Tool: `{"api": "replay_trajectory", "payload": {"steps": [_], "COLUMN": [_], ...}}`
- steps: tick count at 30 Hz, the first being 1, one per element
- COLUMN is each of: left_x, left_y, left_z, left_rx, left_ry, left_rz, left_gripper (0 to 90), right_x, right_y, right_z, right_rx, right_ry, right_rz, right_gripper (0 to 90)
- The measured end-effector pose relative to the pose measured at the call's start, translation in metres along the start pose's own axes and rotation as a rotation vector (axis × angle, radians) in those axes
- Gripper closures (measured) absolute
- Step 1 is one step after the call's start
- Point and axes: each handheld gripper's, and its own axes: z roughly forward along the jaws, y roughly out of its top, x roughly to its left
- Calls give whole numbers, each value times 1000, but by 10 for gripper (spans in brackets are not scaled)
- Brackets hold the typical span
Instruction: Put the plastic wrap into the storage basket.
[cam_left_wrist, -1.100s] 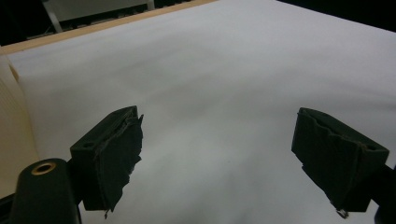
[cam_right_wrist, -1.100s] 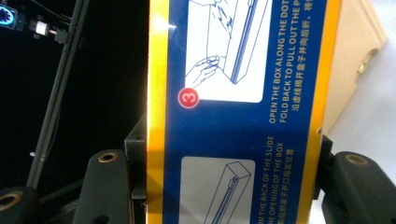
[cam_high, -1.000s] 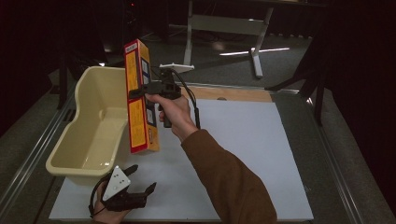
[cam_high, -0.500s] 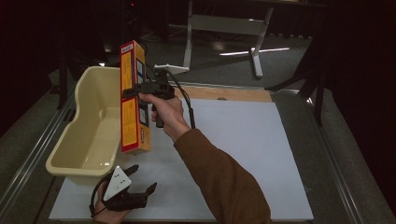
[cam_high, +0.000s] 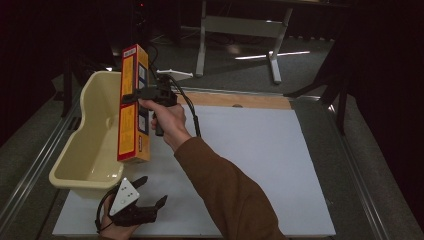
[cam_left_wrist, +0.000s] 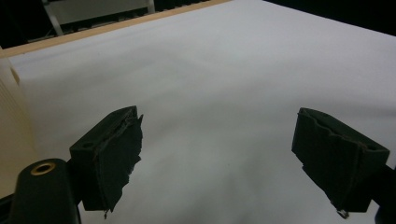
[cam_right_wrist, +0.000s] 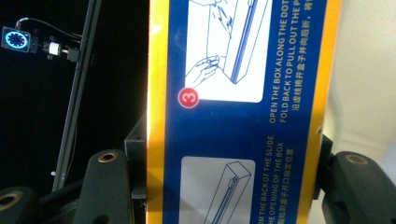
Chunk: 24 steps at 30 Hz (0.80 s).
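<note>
A long yellow and blue box (cam_high: 133, 105) hangs upright over the right rim of the cream tub (cam_high: 85, 150), lifted off the table. My right gripper (cam_high: 131, 96) is shut on the box at mid-height; the right gripper view has its blue printed face (cam_right_wrist: 238, 107) wedged between the two black jaws. My left gripper (cam_high: 151, 192) rests low on the white sheet (cam_high: 260, 165) at the front left, just in front of the tub. Its jaws stand wide apart with nothing but sheet (cam_left_wrist: 215, 93) between them.
A wooden strip (cam_high: 240, 100) runs along the far edge of the white sheet. Metal rails (cam_high: 30, 175) border the table on the left and right. A grey stand's legs (cam_high: 272, 55) are on the dark floor beyond the table.
My right gripper has carried the box leftward, from beside the tub's right rim to over it. The left gripper has stayed where it was.
</note>
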Motion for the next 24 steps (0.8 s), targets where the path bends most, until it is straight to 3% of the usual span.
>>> {"api": "replay_trajectory", "payload": {"steps": [6, 24], "left_x": [-3, -2], "left_y": [0, 0], "left_z": [0, 1], "left_rx": [2, -3], "left_ry": [-3, -6], "left_rz": [17, 15], "left_gripper": [156, 157], "right_x": [0, 1], "right_y": [0, -10], "right_z": [11, 34], "right_rx": [-9, -43], "right_ry": [8, 2], "right_rz": [24, 59], "right_gripper": [397, 396]}}
